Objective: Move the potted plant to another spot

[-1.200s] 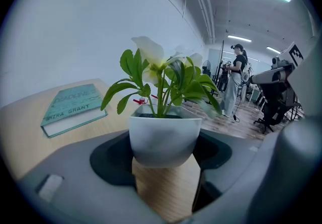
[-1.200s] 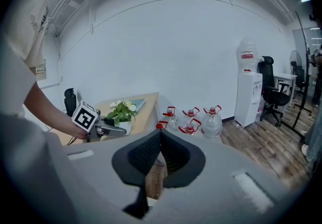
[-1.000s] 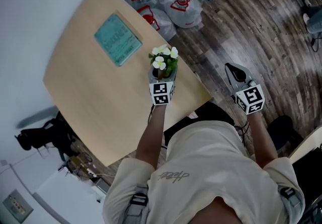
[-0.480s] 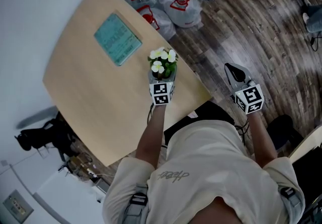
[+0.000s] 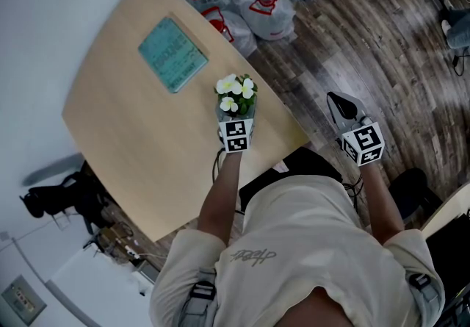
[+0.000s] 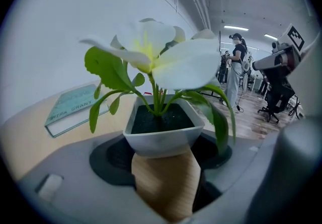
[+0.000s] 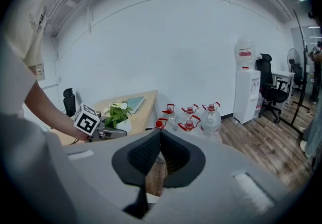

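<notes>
Two grippers in our hands, only one busy. We've got the L gripper [image 5: 236,118] clamped on the plant [image 5: 235,92]: its white pot sits btwn the two dark pads, which stand wide apart, one on each side wall. White flowers and green leaves stand upright above the jaws. The plant is at the table [image 5: 125,120] edge that borders the floor [image 5: 367,46], not far from the corner nearest us. Whether the pot's base touches the wood, we can't tell. A teal book [image 5: 171,55] lies flat toward the far edge, well apart from the plant. Our R gripper [image 5: 341,102] hangs off the table, over the floor, pads pinched together w/ nothing btwn them. Jugs [image 5: 264,2] w/ red caps stand on the floor beside that same edge, at its far end.
</notes>
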A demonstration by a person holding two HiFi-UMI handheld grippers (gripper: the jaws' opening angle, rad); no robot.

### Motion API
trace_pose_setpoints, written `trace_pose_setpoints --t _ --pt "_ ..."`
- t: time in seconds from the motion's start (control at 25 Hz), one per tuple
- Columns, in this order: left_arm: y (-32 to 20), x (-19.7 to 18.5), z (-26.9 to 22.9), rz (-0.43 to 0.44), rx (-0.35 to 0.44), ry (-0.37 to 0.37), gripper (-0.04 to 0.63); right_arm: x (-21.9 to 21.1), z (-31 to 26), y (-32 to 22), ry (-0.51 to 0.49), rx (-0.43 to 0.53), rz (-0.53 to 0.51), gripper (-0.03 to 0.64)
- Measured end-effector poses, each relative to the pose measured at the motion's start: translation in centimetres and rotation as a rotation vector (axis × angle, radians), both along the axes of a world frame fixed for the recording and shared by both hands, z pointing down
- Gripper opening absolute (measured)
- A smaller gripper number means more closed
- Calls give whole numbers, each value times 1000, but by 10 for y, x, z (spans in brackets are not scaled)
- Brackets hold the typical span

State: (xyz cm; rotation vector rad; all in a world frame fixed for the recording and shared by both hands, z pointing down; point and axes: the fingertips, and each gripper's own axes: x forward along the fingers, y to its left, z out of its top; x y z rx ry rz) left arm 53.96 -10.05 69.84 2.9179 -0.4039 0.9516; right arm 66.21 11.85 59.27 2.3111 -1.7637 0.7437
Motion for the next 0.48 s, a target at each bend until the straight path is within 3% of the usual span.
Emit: trace_pose_setpoints --t 0.48 --pt "2 -14 -8 -33 14 -8 410 -16 -1 3 -9 19 -13 3"
